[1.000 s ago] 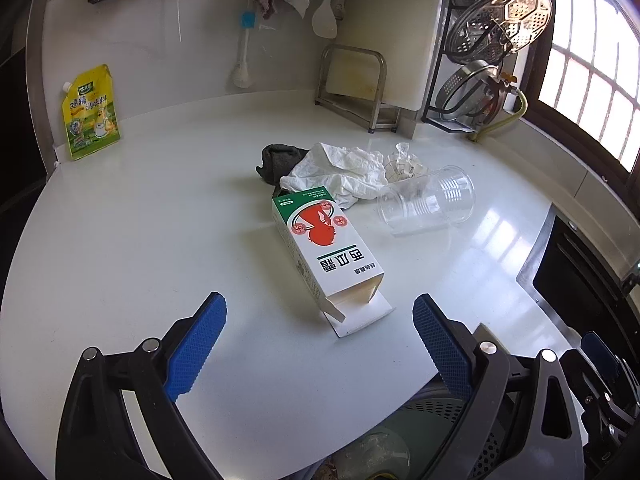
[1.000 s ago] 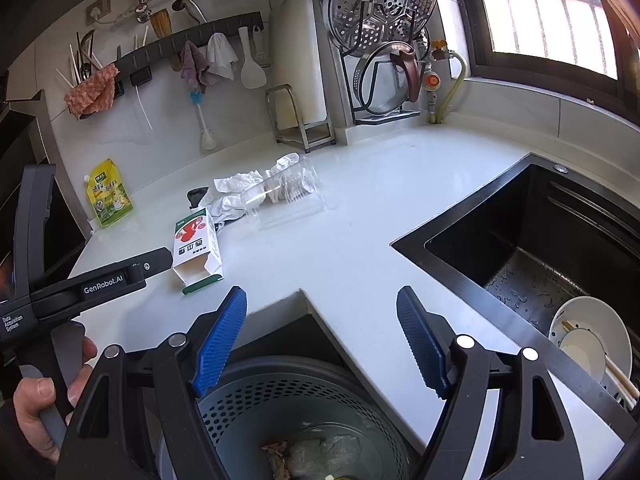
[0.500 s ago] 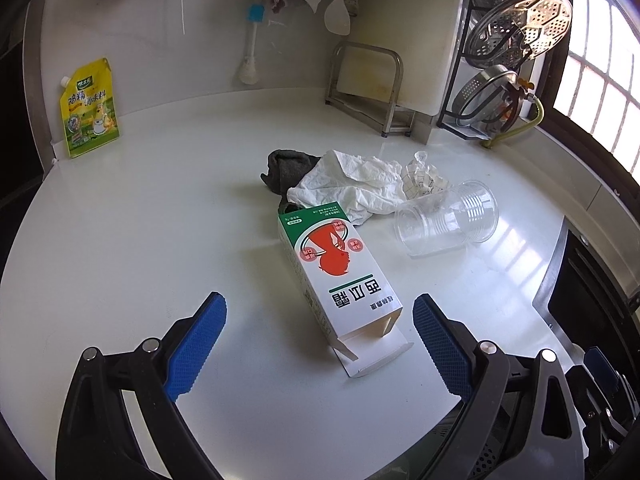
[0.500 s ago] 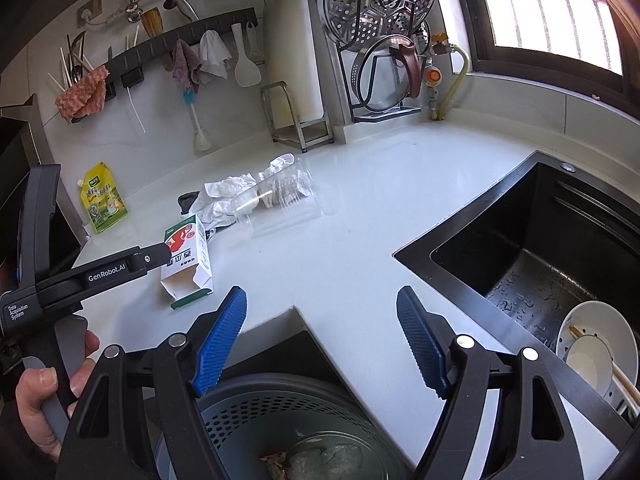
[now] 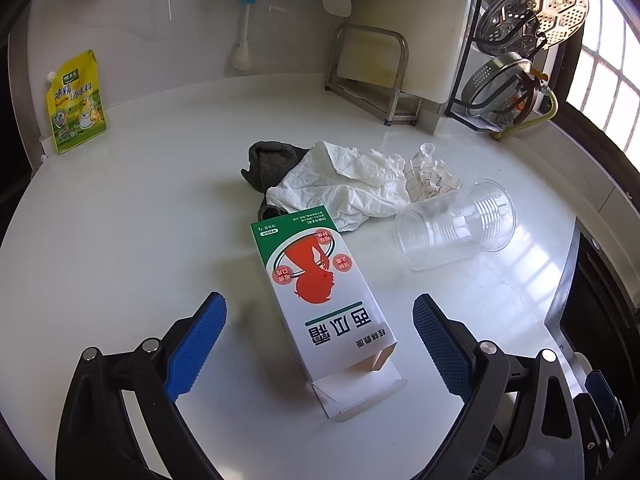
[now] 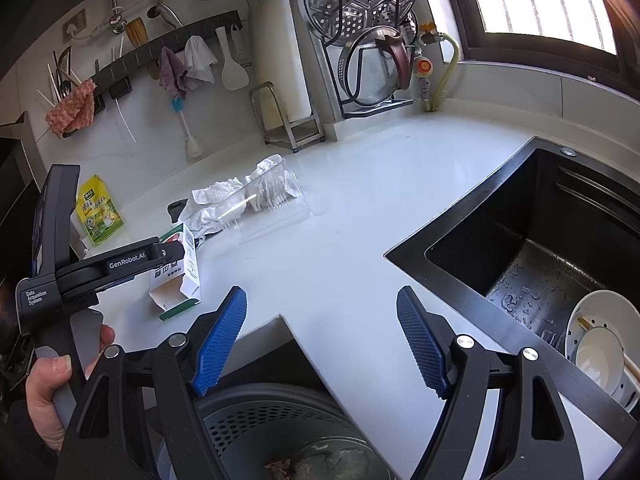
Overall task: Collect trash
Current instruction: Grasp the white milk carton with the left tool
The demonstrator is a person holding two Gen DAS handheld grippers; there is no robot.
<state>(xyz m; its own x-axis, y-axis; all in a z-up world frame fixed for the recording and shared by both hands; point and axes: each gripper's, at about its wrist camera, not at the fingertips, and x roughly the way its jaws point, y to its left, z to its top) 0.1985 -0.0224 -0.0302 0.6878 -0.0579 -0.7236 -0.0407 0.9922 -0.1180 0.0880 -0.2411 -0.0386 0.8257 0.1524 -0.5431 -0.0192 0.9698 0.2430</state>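
Note:
A white, green and red carton (image 5: 326, 304) lies flat on the white counter with its open end toward me; it also shows in the right wrist view (image 6: 180, 268). My left gripper (image 5: 316, 344) is open, its blue fingers on either side of the carton's near end, not touching. Behind the carton lie a crumpled white tissue (image 5: 344, 188), a dark rag (image 5: 268, 160), a crumpled checked paper (image 5: 430, 174) and a clear plastic cup (image 5: 454, 226) on its side. My right gripper (image 6: 322, 334) is open and empty above a grey perforated trash bin (image 6: 280, 424).
A yellow pouch (image 5: 76, 102) leans on the back wall at the left. A metal rack (image 5: 372, 68) and a steamer stand (image 5: 520, 48) line the back. A black sink (image 6: 540, 248) with a white bowl (image 6: 604, 340) is at the right.
My left gripper has moved forward to the carton, which now lies between its open fingers. The right gripper has barely moved.

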